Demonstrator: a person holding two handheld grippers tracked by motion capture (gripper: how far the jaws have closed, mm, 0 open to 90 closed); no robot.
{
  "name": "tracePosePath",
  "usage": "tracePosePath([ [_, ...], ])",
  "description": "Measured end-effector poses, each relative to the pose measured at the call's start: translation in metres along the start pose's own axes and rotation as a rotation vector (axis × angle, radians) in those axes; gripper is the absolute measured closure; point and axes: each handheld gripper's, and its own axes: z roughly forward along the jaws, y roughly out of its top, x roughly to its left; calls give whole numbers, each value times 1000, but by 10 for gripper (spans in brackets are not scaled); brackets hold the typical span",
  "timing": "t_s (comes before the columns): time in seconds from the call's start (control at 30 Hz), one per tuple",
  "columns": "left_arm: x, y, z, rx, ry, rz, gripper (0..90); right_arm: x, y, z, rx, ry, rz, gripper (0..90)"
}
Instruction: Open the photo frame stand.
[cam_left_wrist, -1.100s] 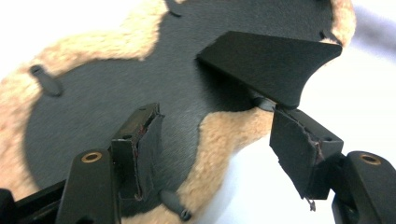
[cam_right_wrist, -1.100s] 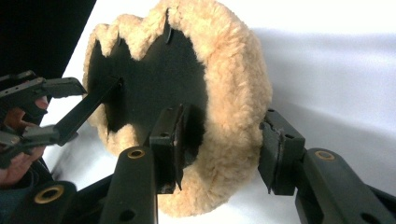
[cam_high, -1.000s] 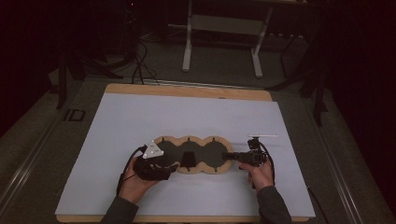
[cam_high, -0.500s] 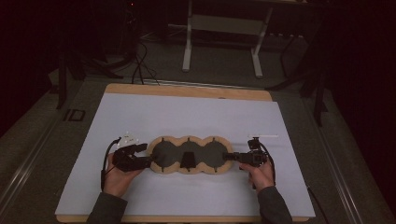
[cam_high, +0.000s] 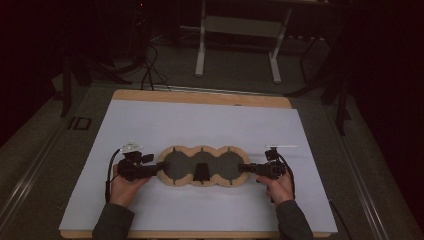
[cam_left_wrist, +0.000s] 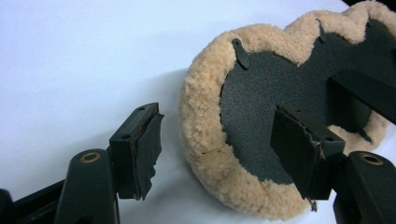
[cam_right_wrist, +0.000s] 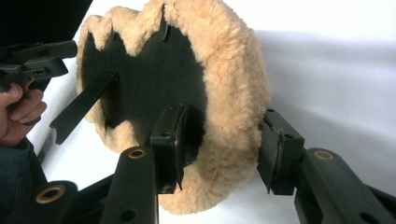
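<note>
A three-lobed pad (cam_high: 186, 167) with a tan fleece rim and a black inner face lies on the white sheet, a black strap (cam_high: 201, 172) across its middle lobe. My left gripper (cam_high: 159, 169) stands open at the pad's left end. In the left gripper view (cam_left_wrist: 219, 130), one jaw is over the sheet and the other over the black face, with the fleece rim (cam_left_wrist: 205, 93) between them and untouched. My right gripper (cam_high: 242, 168) is at the right end. In the right gripper view (cam_right_wrist: 224, 135) it is shut on the rim (cam_right_wrist: 233, 70), one pad on the black face and one outside the fleece.
The white sheet (cam_high: 200, 120) covers a wooden table whose edge (cam_high: 200, 96) shows at the back. Beyond it, a desk frame (cam_high: 237, 45) stands on a dark floor with cables (cam_high: 147, 65). The sheet is wide on all sides of the pad.
My left hand and gripper have slid left, off the pad's left lobe to its left end. The right gripper and the pad have stayed put.
</note>
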Motion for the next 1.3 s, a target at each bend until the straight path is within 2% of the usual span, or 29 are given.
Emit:
tracePosePath([
  [0.2, 3, -1, 3, 21, -3, -8, 337, 2, 0, 0, 0, -10, -17, 557],
  [0.27, 6, -2, 5, 29, -11, -23, 337, 2, 0, -1, -2, -12, -26, 557],
  [0.37, 7, -3, 6, 17, -58, -56, 342, 3, 0, -1, -2, -13, -31, 557],
  [0.7, 4, -4, 14, 52, -58, -46, 345, 2, -2, -2, -2, -9, -58, 560],
  [0.8, 4, -6, 15, 49, -99, -54, 407, 3, -3, -2, -4, -13, -69, 560],
  [0.97, 6, -7, 11, 37, -124, -57, 462, 3, -5, -2, 7, -24, -93, 562],
  [1.3, 4, -6, 3, 15, -125, -33, 551, 3, -6, -3, 6, -36, -119, 566],
])
